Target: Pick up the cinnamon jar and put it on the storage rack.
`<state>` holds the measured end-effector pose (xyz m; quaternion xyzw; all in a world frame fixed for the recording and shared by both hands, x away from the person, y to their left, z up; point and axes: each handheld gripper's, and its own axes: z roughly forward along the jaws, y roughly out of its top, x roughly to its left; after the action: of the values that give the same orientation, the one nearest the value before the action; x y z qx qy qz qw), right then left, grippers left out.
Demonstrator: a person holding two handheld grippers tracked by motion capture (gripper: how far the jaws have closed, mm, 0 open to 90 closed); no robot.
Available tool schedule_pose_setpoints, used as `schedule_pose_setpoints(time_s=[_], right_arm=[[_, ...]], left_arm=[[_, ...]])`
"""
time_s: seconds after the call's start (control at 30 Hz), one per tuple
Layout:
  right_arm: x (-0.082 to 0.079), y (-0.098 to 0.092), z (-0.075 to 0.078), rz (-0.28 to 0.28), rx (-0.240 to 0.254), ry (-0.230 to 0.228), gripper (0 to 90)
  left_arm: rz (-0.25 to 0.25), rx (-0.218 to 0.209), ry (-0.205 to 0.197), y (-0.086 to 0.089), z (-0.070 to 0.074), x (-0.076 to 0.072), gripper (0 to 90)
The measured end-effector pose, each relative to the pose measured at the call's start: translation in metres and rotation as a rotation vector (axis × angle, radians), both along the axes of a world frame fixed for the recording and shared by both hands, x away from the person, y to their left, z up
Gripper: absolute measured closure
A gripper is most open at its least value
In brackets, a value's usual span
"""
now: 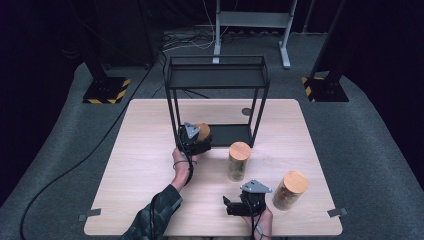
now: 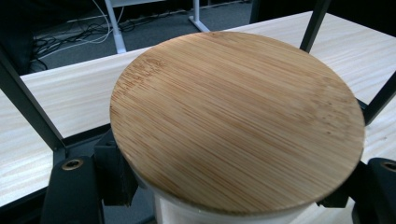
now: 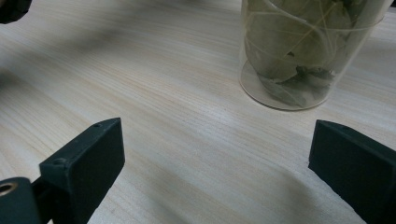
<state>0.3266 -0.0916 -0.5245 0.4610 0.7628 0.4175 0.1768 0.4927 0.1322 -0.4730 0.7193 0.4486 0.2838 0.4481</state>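
My left gripper (image 1: pixel 194 138) is shut on a clear jar with a round bamboo lid (image 2: pixel 236 121) at the front left corner of the black wire rack (image 1: pixel 216 75). In the left gripper view the two jaws clamp the jar's sides just under the lid, and the left gripper (image 2: pixel 229 198) sits over the rack's low shelf edge. My right gripper (image 1: pixel 231 206) rests near the table's front edge, open, with bare wood between its jaws (image 3: pixel 219 163). A jar of dried leaves (image 3: pixel 299 51) stands ahead of it; this middle jar (image 1: pixel 239 161) is upright.
A third lidded jar (image 1: pixel 289 190) stands at the right of my right hand. The rack's dark bottom shelf (image 1: pixel 231 135) lies on the wooden table (image 1: pixel 145 125). Cables and stand feet lie on the floor behind.
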Motion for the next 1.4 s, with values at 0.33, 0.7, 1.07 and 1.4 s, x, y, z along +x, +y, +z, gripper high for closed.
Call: schedule_pose_setpoints(time_s=[0.33,0.7,1.07,1.4], right_arm=[[0.0,0.0,0.0,0.001,-0.001,-0.001,2.7],[0.0,0.0,0.0,0.007,-0.003,-0.002,2.6],[0.0,0.0,0.0,0.006,-0.003,-0.002,2.7],[0.0,0.0,0.0,0.007,-0.005,-0.003,2.7]], left_arm=[[-0.005,0.001,-0.001,-0.001,0.003,0.007,25.0],[-0.005,-0.002,0.005,0.001,0.004,0.016,25.0],[0.006,0.004,0.007,0.004,0.004,0.027,25.0],[0.001,0.018,0.014,0.006,-0.001,0.036,25.0]])
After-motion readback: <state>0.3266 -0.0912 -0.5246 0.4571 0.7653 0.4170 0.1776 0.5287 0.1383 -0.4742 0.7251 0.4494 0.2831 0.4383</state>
